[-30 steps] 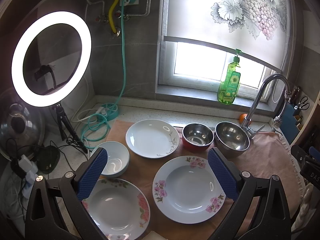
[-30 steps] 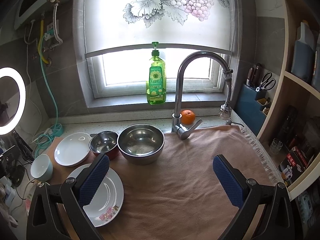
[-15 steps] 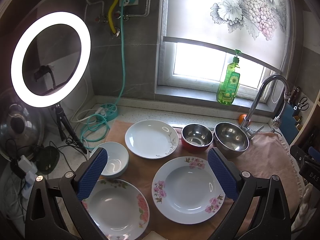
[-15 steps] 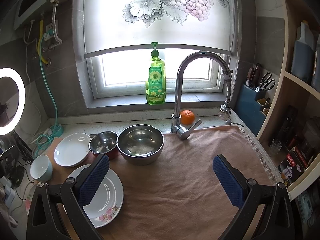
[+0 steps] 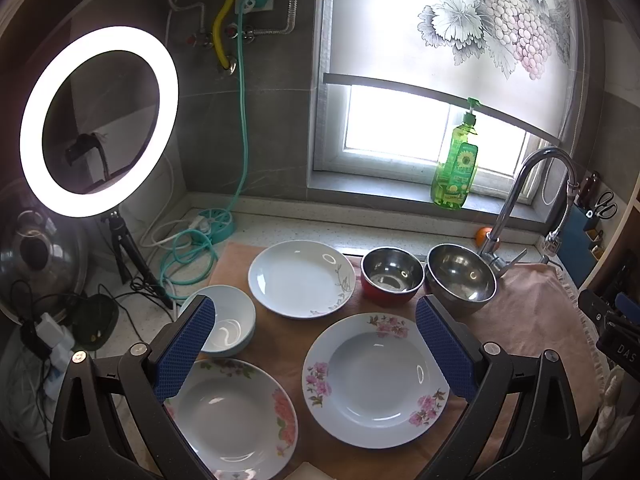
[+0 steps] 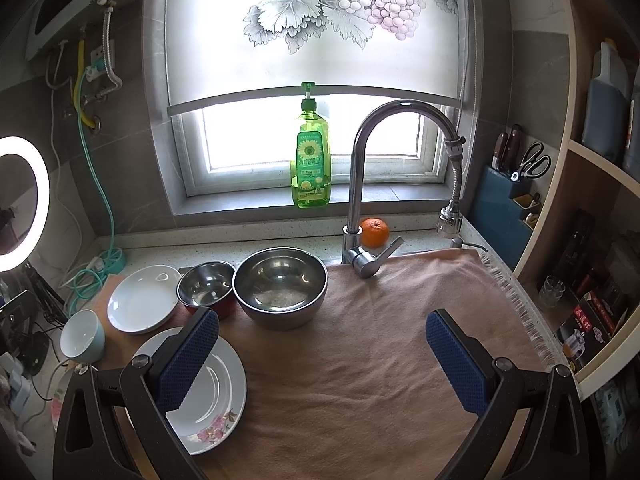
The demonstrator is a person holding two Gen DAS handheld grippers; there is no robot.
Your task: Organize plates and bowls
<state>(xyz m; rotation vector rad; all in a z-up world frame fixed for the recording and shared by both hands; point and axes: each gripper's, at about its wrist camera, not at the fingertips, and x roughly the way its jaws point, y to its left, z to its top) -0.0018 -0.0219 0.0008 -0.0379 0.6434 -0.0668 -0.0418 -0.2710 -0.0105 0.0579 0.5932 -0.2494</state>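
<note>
Over the cloth (image 6: 360,360), left gripper (image 5: 316,348) and right gripper (image 6: 322,354) hover — jaws spread, empty.

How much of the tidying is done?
Nothing looks done. Both claws, left and right, are open and hold nothing. Three plates, two steel bowls and the white bowl all lie separate, unstacked.

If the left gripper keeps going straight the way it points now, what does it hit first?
Most likely the pink-flowered plate: it lies right between and ahead of the open left gripper. The plain white plate sits just beyond it. Depth is hard to judge through the fisheye, so the contact point is uncertain.
</note>
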